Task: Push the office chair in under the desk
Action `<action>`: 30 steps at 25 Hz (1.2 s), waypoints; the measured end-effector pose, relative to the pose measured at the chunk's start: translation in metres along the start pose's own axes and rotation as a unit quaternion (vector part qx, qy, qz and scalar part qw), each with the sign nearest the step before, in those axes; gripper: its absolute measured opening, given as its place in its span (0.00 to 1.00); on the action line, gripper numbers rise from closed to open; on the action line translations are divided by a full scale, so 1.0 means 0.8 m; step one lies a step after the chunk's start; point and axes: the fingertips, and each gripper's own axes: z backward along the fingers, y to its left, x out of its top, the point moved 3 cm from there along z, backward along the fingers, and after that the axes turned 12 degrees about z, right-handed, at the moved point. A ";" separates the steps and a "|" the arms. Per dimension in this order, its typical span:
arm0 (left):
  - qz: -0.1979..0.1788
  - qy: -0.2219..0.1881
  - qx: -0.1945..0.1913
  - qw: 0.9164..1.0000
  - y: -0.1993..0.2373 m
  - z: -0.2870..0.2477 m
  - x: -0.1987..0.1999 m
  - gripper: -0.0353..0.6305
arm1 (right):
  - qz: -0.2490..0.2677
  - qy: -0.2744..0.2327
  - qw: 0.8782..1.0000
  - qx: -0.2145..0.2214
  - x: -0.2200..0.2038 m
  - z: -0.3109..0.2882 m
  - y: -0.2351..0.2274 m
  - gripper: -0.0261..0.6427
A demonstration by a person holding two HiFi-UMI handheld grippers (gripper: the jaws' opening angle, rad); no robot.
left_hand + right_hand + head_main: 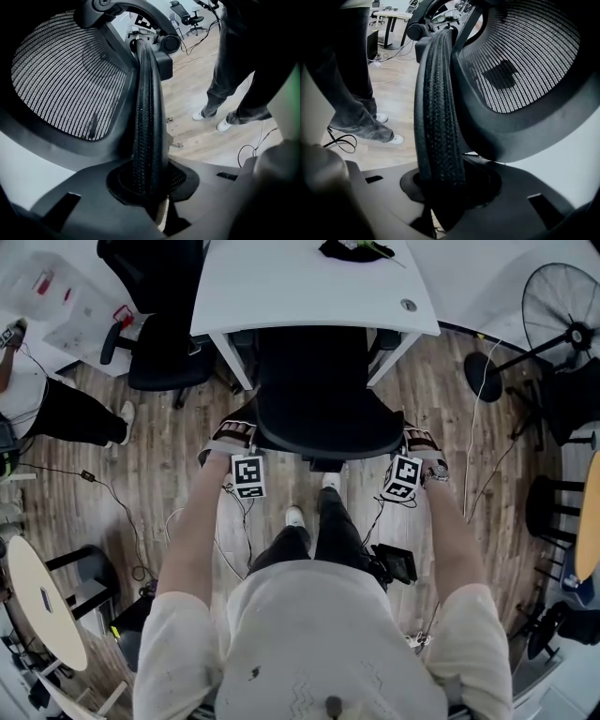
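My left gripper point(149, 190) is clamped on the left edge of the office chair point(323, 399) back. Its 2 jaws stand close together with the ribbed black rim point(146, 117) pinched between them, and the mesh point(70, 75) of the back spreads to the rim's left. My right gripper point(440, 187) holds the opposite edge the same way, with its jaws a little wider and pressing on the thicker ribbed rim there, mesh to its right.

In the head view the 2 grippers sit level with each other on either side of the chair back. Each has its marker cube point(248, 476) facing up at me, and my forearms reach out behind them.

The chair stands straight ahead of me, between the 2 white legs of the desk point(309, 287). Its front part lies under the desktop's near edge, while the back stands out on my side. My legs point(319, 531) and white shoes point(294, 517) are just behind it on the wooden floor point(169, 474).

Near the desk's far edge lies a dark item I cannot make out. Left of the desk stands a 2nd black chair point(159, 357), and a person in dark trousers point(66, 413) is at the view's left edge. Cables point(112, 493) trail over the floor, a fan point(567, 329) stands at the upper right, and a round table point(42, 601) is at the lower left.
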 end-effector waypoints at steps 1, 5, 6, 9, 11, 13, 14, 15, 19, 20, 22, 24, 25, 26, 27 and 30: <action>0.000 -0.001 0.000 1.000 0.002 -0.001 0.001 0.15 | 0.002 0.000 1.000 0.000 -0.002 -0.001 -0.002 0.23; 0.003 -0.003 0.005 1.000 0.004 -0.005 0.008 0.15 | 0.006 -0.003 1.000 -0.001 -0.010 -0.006 -0.008 0.23; 0.003 -0.003 0.006 1.000 0.005 -0.006 0.010 0.15 | 0.007 -0.003 1.000 -0.001 -0.012 -0.006 -0.007 0.23; 0.003 -0.004 0.005 1.000 0.005 -0.006 0.011 0.15 | 0.005 -0.005 1.000 -0.002 -0.014 -0.006 -0.008 0.23; 0.004 -0.003 0.008 1.000 0.005 -0.007 0.012 0.15 | 0.006 -0.007 1.000 -0.004 -0.014 -0.008 -0.009 0.23; 0.006 -0.003 0.011 1.000 0.006 -0.008 0.014 0.15 | 0.007 -0.009 1.000 -0.005 -0.016 -0.009 -0.011 0.24; 0.006 -0.002 0.011 1.000 0.005 -0.009 0.015 0.15 | 0.007 -0.011 1.000 -0.005 -0.016 -0.009 -0.011 0.24; 0.007 -0.002 0.012 1.000 0.004 -0.010 0.017 0.15 | 0.007 -0.012 1.000 -0.005 -0.017 -0.009 -0.011 0.24; 0.012 0.003 0.017 1.000 0.003 -0.013 0.024 0.15 | 0.012 -0.014 1.000 -0.009 -0.027 -0.015 -0.013 0.24; 0.013 0.004 0.018 1.000 0.003 -0.014 0.027 0.15 | 0.013 -0.016 1.000 -0.010 -0.031 -0.016 -0.014 0.24; 0.015 0.005 0.019 1.000 0.004 -0.016 0.035 0.15 | 0.015 -0.018 1.000 -0.010 -0.039 -0.018 -0.015 0.24; 0.017 0.007 0.019 1.000 0.006 -0.018 0.041 0.15 | 0.017 -0.020 1.000 -0.010 -0.046 -0.020 -0.018 0.24; 0.018 0.009 0.020 1.000 0.008 -0.019 0.042 0.15 | 0.019 -0.022 1.000 -0.010 -0.048 -0.022 -0.021 0.24; 0.019 0.011 0.021 1.000 0.011 -0.020 0.044 0.15 | 0.021 -0.023 0.999 -0.010 -0.051 -0.024 -0.024 0.24; 0.021 0.013 0.022 0.999 0.013 -0.022 0.046 0.15 | 0.023 -0.025 0.999 -0.011 -0.054 -0.026 -0.028 0.24; 0.023 0.015 0.023 0.999 0.014 -0.024 0.053 0.15 | 0.023 -0.030 0.999 -0.019 -0.061 -0.026 -0.031 0.24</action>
